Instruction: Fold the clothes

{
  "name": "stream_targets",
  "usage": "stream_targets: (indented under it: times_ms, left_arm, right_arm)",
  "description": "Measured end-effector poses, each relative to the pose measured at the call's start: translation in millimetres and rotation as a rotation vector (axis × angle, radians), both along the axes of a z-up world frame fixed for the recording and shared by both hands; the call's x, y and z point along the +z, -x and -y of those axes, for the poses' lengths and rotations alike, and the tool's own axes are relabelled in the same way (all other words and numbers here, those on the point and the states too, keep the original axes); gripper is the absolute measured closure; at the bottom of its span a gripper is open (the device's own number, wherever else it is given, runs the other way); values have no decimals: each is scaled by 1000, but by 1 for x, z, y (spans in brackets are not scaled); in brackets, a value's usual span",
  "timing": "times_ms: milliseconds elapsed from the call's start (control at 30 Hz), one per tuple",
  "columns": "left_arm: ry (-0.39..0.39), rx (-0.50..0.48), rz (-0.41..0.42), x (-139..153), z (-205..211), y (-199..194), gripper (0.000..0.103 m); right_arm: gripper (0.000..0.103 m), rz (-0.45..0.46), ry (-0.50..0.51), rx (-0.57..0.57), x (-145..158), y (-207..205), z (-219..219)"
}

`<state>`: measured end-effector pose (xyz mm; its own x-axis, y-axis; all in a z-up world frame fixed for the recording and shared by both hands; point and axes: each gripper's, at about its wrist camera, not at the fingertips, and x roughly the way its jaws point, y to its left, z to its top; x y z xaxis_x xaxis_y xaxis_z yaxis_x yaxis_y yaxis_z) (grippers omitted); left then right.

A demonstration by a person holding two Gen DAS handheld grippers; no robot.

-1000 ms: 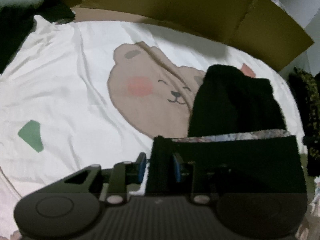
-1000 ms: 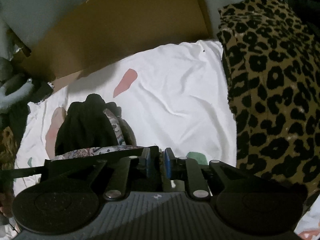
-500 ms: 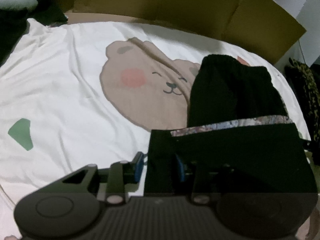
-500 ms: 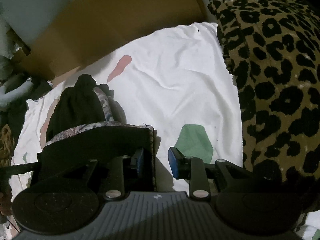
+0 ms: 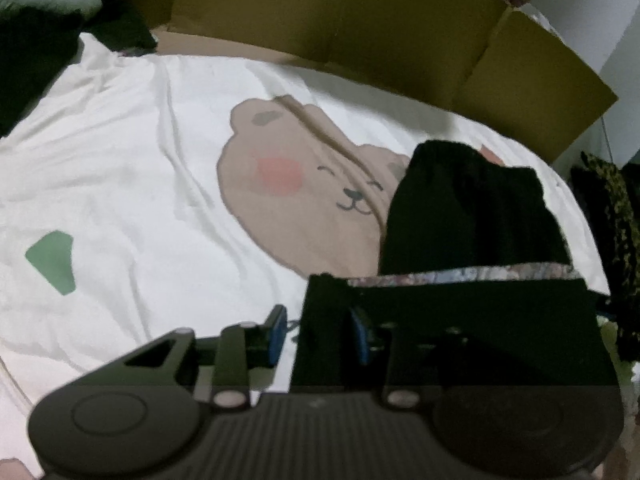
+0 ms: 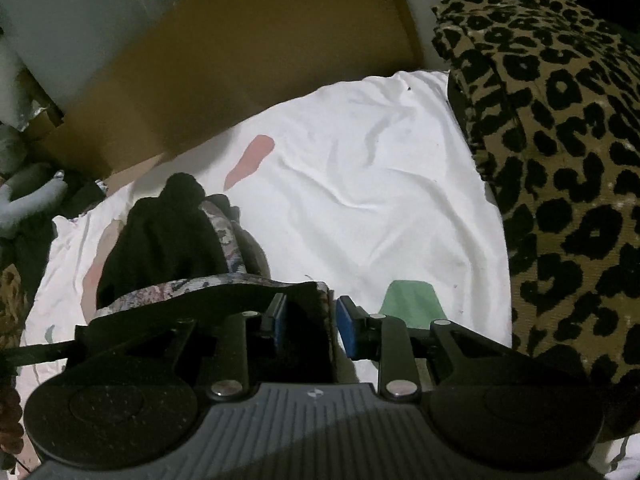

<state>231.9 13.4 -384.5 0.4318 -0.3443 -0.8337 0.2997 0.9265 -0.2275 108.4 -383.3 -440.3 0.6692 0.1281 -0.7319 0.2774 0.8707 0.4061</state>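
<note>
A black garment with a floral-patterned lining edge lies folded on a white bedsheet printed with a bear. Its near edge drapes over both grippers. My left gripper stands open, the garment's left corner lying between its blue pads without being pinched. My right gripper is open too, and the garment's right corner rests loose between its blue pads. The black garment also shows in the right wrist view.
A leopard-print fabric pile rises at the right of the bed. Brown cardboard stands along the far side. A grey plush toy and dark items lie at the left edge. A green patch marks the sheet.
Both grippers have opened: one second ago each was shut on a corner of the black garment. The garment now lies lower on the sheet, its edge still across the fingers.
</note>
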Motion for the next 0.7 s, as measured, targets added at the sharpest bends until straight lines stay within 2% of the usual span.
stream_targets:
  times_ms: [267,567,700]
  left_arm:
    - [-21,-19,-9,-6,8,-5,67]
    - [-55,-36,-8,-1,13,-7,67]
    - [-66,-57,-18,-3,14,-5,65]
  right_arm:
    - [69,-34,32,38,-9,-8,-10]
    - [69,-47,157,106,-7,-12,-30]
    - [71,-56,152,103,-7,-13,-30]
